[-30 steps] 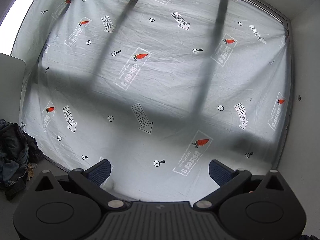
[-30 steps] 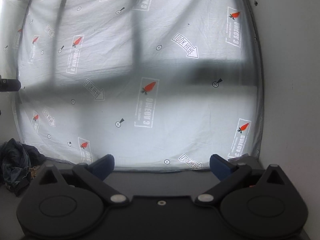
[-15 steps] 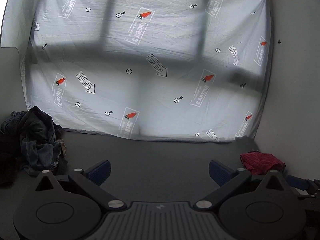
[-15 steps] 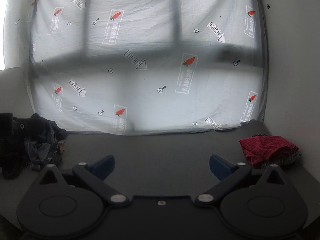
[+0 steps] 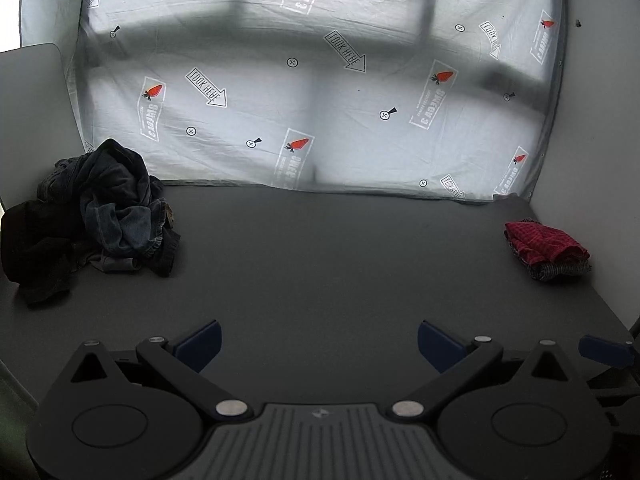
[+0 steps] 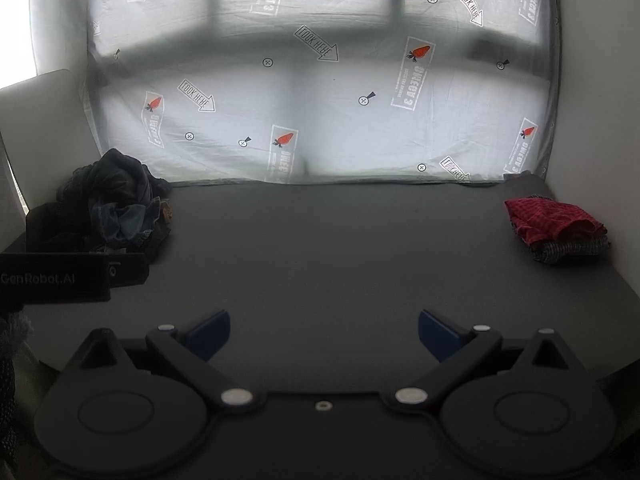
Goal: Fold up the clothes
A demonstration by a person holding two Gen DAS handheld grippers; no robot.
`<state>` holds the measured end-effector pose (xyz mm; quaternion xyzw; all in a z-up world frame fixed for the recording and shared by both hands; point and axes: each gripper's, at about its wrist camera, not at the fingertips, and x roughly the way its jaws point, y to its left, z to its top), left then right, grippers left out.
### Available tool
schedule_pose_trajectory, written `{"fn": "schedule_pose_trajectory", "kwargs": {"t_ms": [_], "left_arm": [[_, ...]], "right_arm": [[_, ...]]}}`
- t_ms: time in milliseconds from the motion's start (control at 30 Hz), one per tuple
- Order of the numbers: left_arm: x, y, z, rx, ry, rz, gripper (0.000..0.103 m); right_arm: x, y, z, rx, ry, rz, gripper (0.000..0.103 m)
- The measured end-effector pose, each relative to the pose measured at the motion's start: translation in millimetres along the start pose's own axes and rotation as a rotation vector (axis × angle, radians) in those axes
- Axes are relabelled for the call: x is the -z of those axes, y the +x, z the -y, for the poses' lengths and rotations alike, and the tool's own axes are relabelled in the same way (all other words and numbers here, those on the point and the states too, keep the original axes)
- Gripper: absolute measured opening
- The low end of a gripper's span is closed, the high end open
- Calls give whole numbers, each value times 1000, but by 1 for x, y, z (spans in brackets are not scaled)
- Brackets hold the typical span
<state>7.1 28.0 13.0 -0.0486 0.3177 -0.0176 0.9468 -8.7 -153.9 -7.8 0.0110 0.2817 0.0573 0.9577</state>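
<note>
Your left claw (image 5: 318, 344) sits at the bottom centre of its view with its two blue-padded fingers (image 5: 199, 342) spread wide and nothing between them. Your right claw (image 6: 324, 334) is the same in its own view: fingers wide apart, empty, low in the frame.

Both cameras look across a flat dark grey desk (image 5: 320, 264). The middle of the desk is bare, so nothing lies between either claw and the clothes.

There are two groups of clothing. At the left of the frame, towards the back, lies one loose heap of dark crumpled garments (image 5: 100, 212), blue denim tangled with black cloth; how many pieces it holds cannot be told. At the right of the frame, near the desk's far right corner, sits one small folded stack (image 5: 546, 246): a red checked piece on top of a grey patterned one, two pieces visible. The heap and the stack are well apart.

In the right-hand view, a black gripper body with pale lettering (image 6: 60, 276) crosses the left edge, in front of the lower part of the dark heap (image 6: 116, 200).

Behind the desk hangs a pale grey sheet printed with red carrots and arrow labels (image 5: 320, 100). A white wall (image 5: 600, 120) borders the right.
</note>
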Motion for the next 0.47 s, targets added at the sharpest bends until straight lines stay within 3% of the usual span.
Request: {"fn": "schedule_pose_trajectory", "kwargs": {"t_ms": [467], "left_arm": [[13,-12,-25,-6,-12,-48,103]], "right_arm": [[10,-14,-18,15,-7,-16,102]]}}
